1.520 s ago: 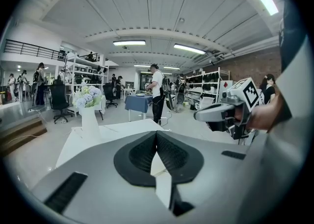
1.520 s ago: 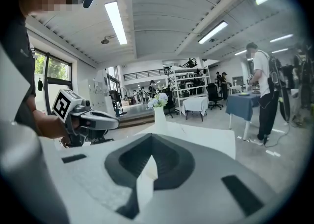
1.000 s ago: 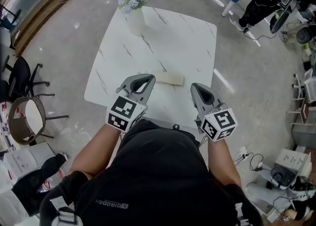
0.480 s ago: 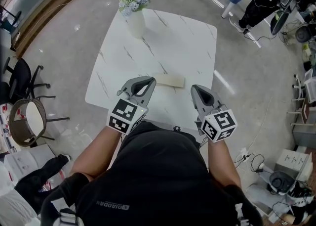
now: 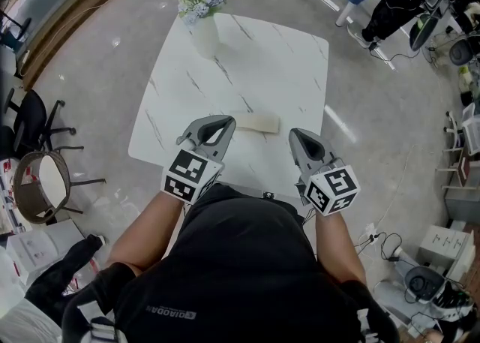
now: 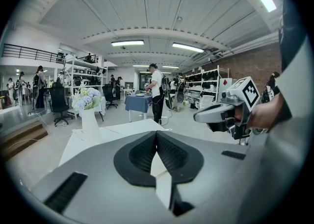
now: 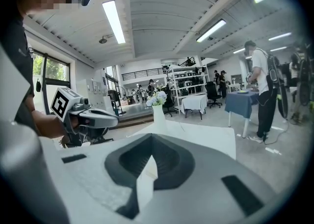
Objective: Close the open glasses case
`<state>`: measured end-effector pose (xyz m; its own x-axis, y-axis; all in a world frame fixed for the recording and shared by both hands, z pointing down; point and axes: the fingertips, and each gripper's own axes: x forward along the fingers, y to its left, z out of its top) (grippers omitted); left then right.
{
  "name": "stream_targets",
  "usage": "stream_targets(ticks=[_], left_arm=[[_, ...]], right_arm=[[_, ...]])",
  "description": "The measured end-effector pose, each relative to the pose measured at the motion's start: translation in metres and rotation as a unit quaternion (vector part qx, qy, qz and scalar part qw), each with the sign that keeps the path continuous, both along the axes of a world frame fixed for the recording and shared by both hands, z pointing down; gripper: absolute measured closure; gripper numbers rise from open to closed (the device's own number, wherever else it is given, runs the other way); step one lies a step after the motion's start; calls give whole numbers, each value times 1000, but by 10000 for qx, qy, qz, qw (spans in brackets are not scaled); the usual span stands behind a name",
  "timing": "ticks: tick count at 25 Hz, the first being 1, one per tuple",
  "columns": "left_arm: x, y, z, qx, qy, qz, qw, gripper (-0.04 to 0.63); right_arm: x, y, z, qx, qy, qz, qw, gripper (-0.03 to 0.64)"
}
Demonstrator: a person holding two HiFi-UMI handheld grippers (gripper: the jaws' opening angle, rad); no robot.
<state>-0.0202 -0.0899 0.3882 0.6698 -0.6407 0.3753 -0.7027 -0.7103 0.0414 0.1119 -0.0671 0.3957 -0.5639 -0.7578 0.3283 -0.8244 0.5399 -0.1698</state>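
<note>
Left gripper [image 5: 227, 119] and right gripper [image 5: 295, 133], fingers clenched empty, flank the glasses case [image 5: 255, 121] at 8 and 4 o'clock; a nudge could skid it across the counter [image 5: 262, 56].

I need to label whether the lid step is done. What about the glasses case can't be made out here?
Head view: the glasses case is too small to tell if its lid is up or down.
Left gripper view: the left tongs, shut, hide the case behind their own grey body.
Right gripper view: the right tongs, shut, hide it likewise.
</note>
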Motion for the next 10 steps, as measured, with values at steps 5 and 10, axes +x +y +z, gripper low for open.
stream_targets(ticks=[5, 10], left_arm=[[-1, 0, 1, -11, 0, -20, 10000, 591], [1, -3, 2, 16, 0, 11, 10000, 591]], right_arm=[[-1, 0, 2, -15, 12, -21, 10000, 615], [-1, -4, 2, -1, 16, -9, 10000, 615]])
